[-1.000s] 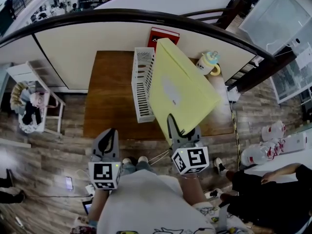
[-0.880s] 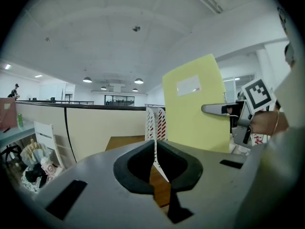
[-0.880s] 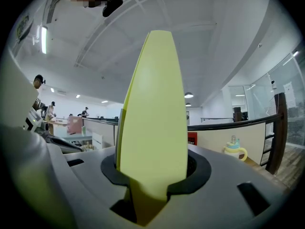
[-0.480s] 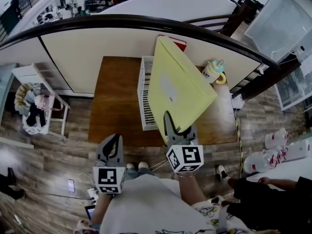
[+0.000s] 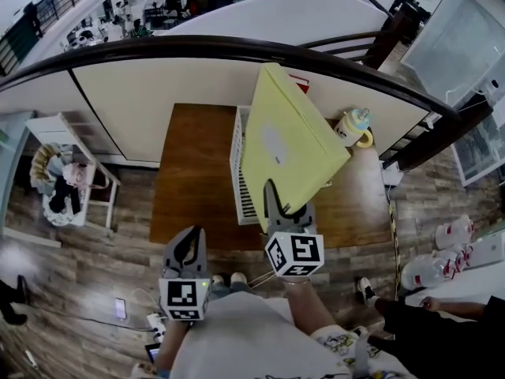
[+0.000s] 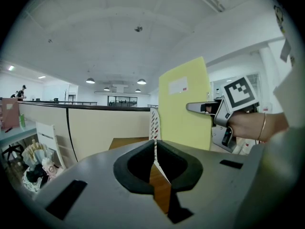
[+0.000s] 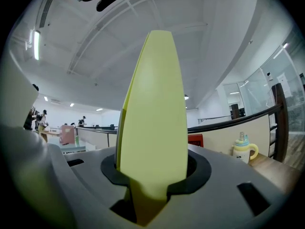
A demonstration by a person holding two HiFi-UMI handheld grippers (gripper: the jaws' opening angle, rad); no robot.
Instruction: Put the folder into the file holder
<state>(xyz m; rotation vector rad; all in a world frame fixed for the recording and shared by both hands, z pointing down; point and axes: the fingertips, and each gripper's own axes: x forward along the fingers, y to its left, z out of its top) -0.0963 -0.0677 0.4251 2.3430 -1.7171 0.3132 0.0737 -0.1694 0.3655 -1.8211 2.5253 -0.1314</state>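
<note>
At the far left of the head view a small white chair (image 5: 75,168) piled with clothes stands on the wood-plank floor, well apart from the brown wooden surface (image 5: 193,164), which butts against a cream partition topped by a dark curved rail (image 5: 158,47). The left gripper (image 5: 188,242) hangs near the surface's near edge, off its left corner. In the left gripper view its jaws are drawn together with nothing between them.

To its right, a white slotted file holder (image 5: 241,176) stands on the surface. The yellow folder (image 5: 288,144) is not in it. The folder is held up in the air, tilted, with its upper corner near the rail, and it overlaps the file holder's right side as seen from above. From the left gripper view the folder stands upright just to the right of the file holder, and its lower edge is hidden there. The right gripper (image 5: 281,205) has its jaws clamped on the folder's lower near corner, and the right gripper view shows the yellow cover filling the space between them.

Behind the folder's top edge a red box-like object (image 5: 300,82) peeks out. Farther right, a pastel sippy cup (image 5: 353,126) with a yellow handle sits on the surface near the partition. White plastic bottles (image 5: 450,234) lie on the floor at the far right.
</note>
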